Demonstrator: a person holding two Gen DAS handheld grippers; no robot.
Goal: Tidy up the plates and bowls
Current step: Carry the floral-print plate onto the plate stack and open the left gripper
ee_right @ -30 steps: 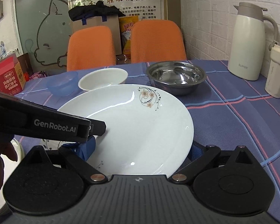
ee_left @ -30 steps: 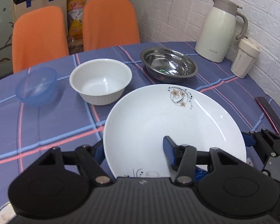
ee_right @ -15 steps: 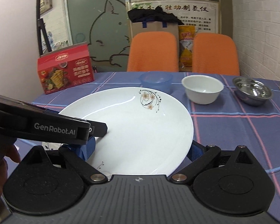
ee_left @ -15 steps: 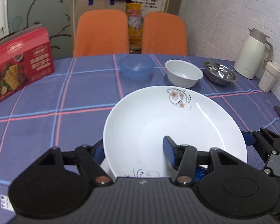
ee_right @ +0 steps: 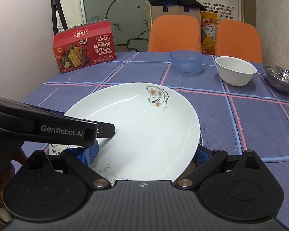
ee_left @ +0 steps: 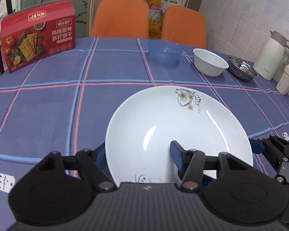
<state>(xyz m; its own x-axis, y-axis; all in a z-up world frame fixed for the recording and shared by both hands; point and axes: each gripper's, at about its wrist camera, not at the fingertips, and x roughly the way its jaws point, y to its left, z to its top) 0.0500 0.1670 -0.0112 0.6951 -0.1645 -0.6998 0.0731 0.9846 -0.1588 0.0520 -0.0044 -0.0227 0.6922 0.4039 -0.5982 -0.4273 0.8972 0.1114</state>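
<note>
A table (ee_left: 48,100) under a blue cloth crossed with pink and light-blue stripes. At the far left stands a red cracker box (ee_left: 38,38), upright. Along the far edge sit a blue plastic bowl (ee_left: 164,51), a white bowl (ee_left: 211,61), a steel bowl (ee_left: 241,70), then a cream jug (ee_left: 271,55) and a tumbler (ee_left: 286,80).

We have open tablecloth (ee_left: 48,104) ahead and to the left of the plate (ee_left: 173,130), wide enough for a gripper to pass. The cracker box (ee_left: 36,40) stands upright at the far left edge. Along the far right a row blocks the way: blue bowl (ee_left: 164,51), white bowl (ee_left: 210,61), steel bowl (ee_left: 241,70), then jug (ee_left: 270,55) and cup (ee_left: 286,79) by the wall. The bowls stand close together with narrow gaps between them.
</note>
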